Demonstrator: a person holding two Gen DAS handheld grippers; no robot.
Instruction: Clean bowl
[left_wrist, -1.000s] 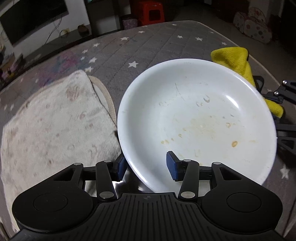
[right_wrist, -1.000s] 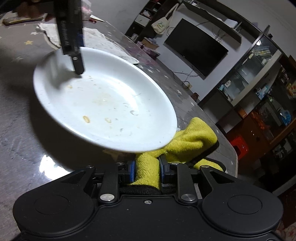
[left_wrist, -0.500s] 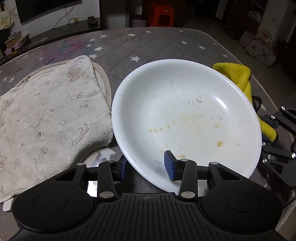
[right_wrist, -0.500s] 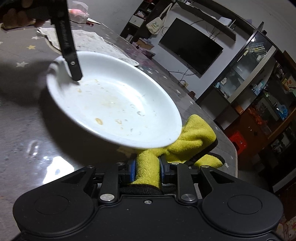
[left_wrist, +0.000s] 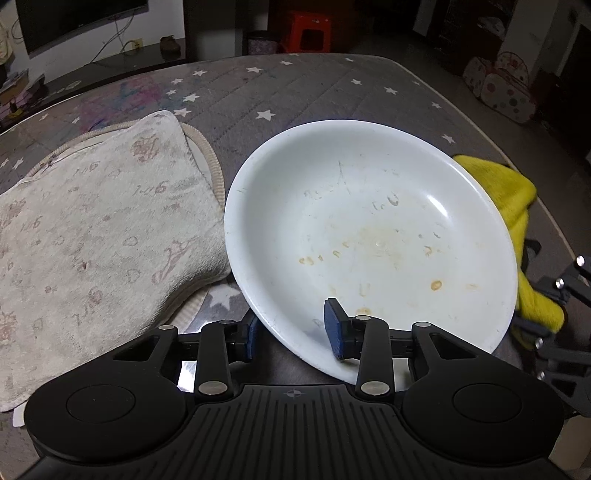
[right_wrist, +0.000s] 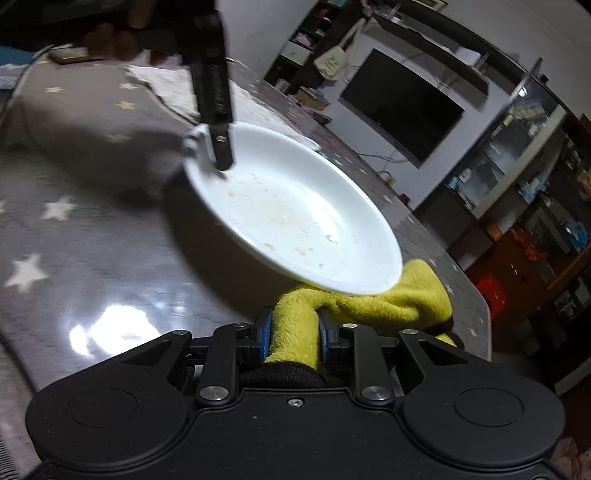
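Bowl (right_wrist: 291, 218) now lifted higher — tilted more steeply.

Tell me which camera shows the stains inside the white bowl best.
The left wrist view: it looks straight into the bowl, sharp, with the brownish stains plainly visible. The right wrist view sees the bowl obliquely and motion-blurred, so the stains are only faint specks.

Glossy white bowl (left_wrist: 369, 229), fuzzy yellow cloth (right_wrist: 399, 299)
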